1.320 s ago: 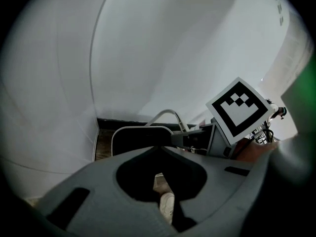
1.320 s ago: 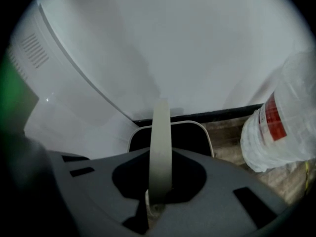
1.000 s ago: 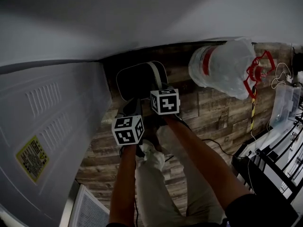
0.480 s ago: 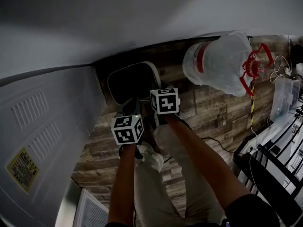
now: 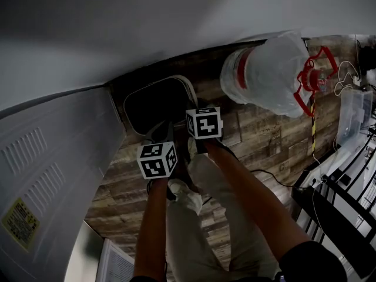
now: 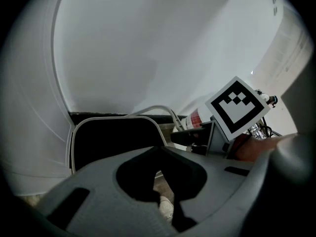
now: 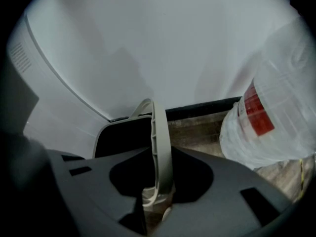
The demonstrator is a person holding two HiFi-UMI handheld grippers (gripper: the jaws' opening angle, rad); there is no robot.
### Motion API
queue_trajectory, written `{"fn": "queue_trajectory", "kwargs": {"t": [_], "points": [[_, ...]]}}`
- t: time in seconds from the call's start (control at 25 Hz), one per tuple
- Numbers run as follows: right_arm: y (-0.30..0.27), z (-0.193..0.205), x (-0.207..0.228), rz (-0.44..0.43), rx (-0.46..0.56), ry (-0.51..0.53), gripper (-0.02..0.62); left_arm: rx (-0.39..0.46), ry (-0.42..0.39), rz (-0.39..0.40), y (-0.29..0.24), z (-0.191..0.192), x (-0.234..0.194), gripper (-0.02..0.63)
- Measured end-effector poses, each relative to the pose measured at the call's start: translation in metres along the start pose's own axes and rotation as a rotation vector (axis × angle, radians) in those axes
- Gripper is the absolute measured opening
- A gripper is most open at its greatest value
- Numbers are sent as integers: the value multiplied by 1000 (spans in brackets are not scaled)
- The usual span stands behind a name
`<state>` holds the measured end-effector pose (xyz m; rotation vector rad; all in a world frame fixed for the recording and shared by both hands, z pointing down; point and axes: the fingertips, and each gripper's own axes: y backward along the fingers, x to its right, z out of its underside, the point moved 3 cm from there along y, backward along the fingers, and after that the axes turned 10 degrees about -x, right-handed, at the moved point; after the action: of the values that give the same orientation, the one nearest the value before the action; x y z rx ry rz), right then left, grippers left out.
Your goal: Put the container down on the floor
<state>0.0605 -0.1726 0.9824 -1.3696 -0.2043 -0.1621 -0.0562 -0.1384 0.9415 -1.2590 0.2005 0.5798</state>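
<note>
The container is a dark bin with a pale rim, hanging over the wood floor next to the wall. Its pale handle rises in a loop between the jaws of my right gripper, which is shut on it. In the head view the right gripper is just right of the bin's rim. My left gripper sits beside it, close to the bin, its jaws drawn together on nothing. In the left gripper view, the bin lies just ahead of the left gripper.
A large water jug wrapped in clear plastic stands on the wood floor to the right, with a red frame beside it. A white appliance fills the left. A black rack and a clear box are at right. The person's shoe is below the grippers.
The bin, jug and floor have slid left and up in the head view as the camera tilted. Both grippers stay together and the right one keeps its hold on the handle.
</note>
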Motion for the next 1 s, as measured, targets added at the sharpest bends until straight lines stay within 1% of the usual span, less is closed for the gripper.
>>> {"fn": "queue_trajectory", "kwargs": {"t": [0.2, 0.64, 1.0], "points": [[-5, 6, 13, 1, -11, -25, 81, -8, -6, 15, -12, 2, 6, 17], [-11, 18, 38, 33, -35, -69, 92, -17, -18, 30, -26, 0, 10, 17], [-10, 17, 43, 29, -23, -84, 92, -24, -26, 37, -30, 1, 15, 17]]}}
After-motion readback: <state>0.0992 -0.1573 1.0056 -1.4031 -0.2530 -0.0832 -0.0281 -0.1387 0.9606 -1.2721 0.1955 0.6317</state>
